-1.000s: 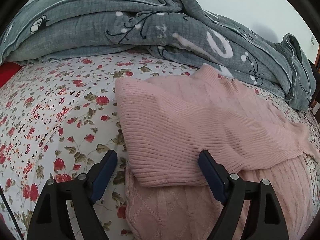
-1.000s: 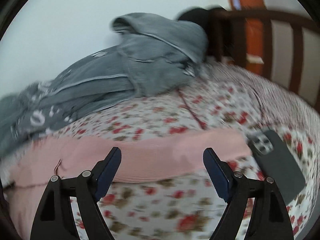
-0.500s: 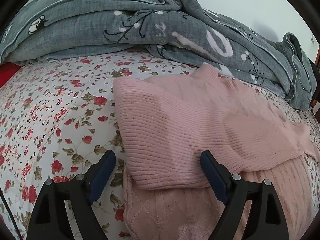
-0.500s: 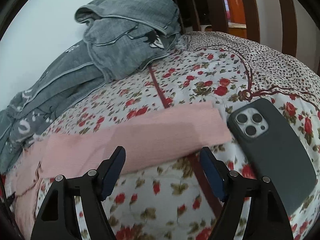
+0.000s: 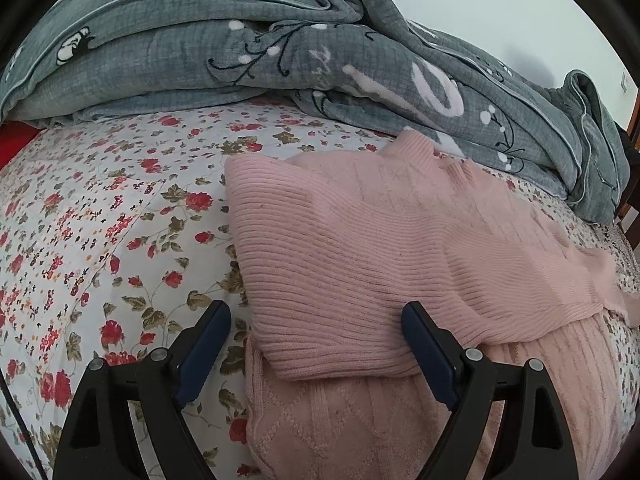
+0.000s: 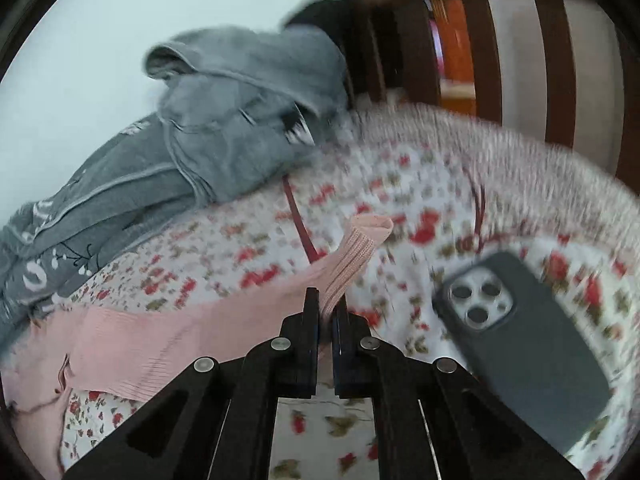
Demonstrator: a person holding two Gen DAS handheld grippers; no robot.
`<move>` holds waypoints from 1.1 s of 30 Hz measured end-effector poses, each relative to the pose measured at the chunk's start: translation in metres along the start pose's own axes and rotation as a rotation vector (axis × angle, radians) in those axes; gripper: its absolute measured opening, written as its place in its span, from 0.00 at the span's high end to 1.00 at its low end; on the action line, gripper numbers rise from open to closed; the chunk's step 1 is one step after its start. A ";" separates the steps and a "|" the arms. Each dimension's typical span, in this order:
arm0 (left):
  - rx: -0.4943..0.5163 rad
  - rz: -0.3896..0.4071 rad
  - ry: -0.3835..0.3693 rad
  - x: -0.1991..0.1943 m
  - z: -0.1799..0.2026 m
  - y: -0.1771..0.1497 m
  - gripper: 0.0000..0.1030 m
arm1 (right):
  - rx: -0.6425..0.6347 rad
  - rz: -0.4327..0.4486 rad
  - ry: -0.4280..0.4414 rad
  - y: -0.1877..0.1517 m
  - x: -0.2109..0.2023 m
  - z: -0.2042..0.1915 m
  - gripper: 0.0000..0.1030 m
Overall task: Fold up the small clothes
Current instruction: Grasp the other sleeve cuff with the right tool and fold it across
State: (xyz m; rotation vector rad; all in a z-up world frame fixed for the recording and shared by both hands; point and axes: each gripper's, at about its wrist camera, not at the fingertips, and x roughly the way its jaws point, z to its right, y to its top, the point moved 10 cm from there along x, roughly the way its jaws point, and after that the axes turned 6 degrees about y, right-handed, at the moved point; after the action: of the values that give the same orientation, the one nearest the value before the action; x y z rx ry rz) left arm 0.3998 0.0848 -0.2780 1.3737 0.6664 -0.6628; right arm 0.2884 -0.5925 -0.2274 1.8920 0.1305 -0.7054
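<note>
A pink knit sweater (image 5: 380,264) lies on the floral bedsheet (image 5: 100,220), with one ribbed sleeve folded across its body. My left gripper (image 5: 316,320) is open and empty, its jaws wide apart just above the folded sleeve's near edge. In the right wrist view, my right gripper (image 6: 327,304) is shut on the cuff end of the other pink sleeve (image 6: 356,256), and the cuff sticks up lifted off the sheet. The rest of that sleeve (image 6: 160,336) trails left toward the sweater body.
A grey quilted blanket (image 5: 280,52) is heaped along the far side of the bed and shows in the right wrist view (image 6: 240,120). A dark phone (image 6: 528,344) lies camera-up on the sheet right of my right gripper. A wooden bed frame (image 6: 480,40) stands behind.
My right gripper has closed on the sleeve's cuff, which lay flat before, and raised it. My left gripper has stayed open and almost still.
</note>
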 end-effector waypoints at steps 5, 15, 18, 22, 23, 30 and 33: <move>-0.067 0.057 -0.060 -0.016 -0.009 0.007 0.16 | -0.069 0.098 0.076 0.027 -0.029 -0.071 0.95; -0.202 0.156 -0.002 -0.055 -0.080 0.009 0.16 | -0.300 0.075 0.296 0.017 -0.068 -0.306 0.95; -0.214 0.162 0.061 -0.061 -0.105 0.003 0.16 | -0.354 0.058 0.372 -0.005 -0.079 -0.376 0.95; -0.266 0.164 0.067 -0.065 -0.128 0.001 0.16 | -0.412 0.010 0.477 -0.042 -0.081 -0.472 0.95; -0.267 0.173 0.069 -0.067 -0.133 0.002 0.16 | -0.423 -0.001 0.499 -0.051 -0.082 -0.490 0.95; -0.299 0.182 0.108 -0.073 -0.161 0.003 0.16 | -0.561 -0.169 0.651 -0.154 -0.070 -0.600 0.95; -0.310 0.183 0.122 -0.073 -0.165 0.005 0.16 | -0.574 -0.301 0.665 -0.201 -0.046 -0.610 0.95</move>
State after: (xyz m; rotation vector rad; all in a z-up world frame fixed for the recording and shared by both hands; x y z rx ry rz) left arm 0.3498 0.2517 -0.2328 1.1746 0.6987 -0.3156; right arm 0.4209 0.0374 -0.2049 1.4836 0.9517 -0.1644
